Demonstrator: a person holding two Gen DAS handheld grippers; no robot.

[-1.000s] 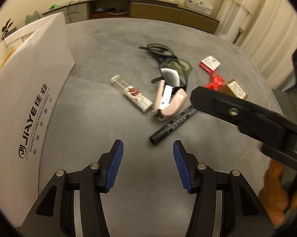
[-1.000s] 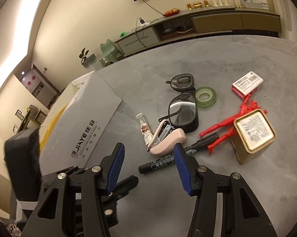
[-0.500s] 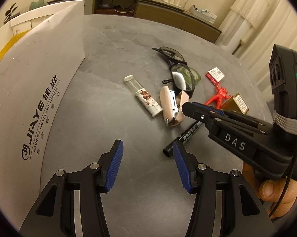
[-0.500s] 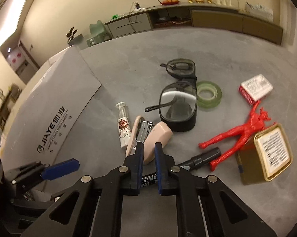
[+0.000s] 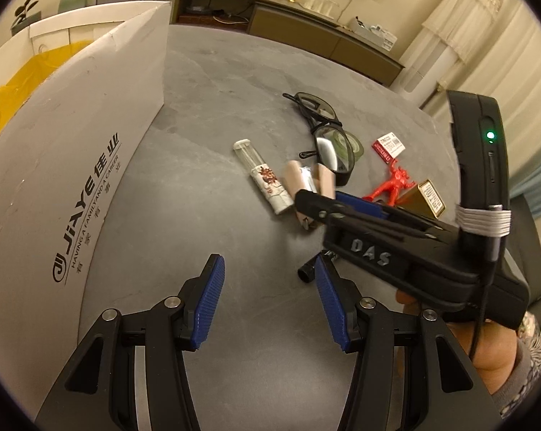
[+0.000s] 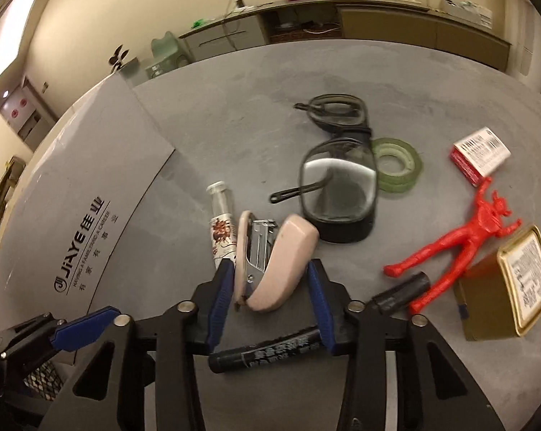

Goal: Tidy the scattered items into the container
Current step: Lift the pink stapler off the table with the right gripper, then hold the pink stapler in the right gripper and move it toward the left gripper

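Right gripper (image 6: pixel 270 292) spread, jaws placed either side of pink stapler (image 6: pixel 274 262) at frame centre, not pinched. Left gripper (image 5: pixel 267 301) spread, nothing held. White cardboard box (image 5: pixel 69 165) seen at frame left.

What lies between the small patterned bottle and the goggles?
The pink stapler, lying open, sits between the bottle and the goggles; the right tool straddles its near end. The right wrist view shows it best.
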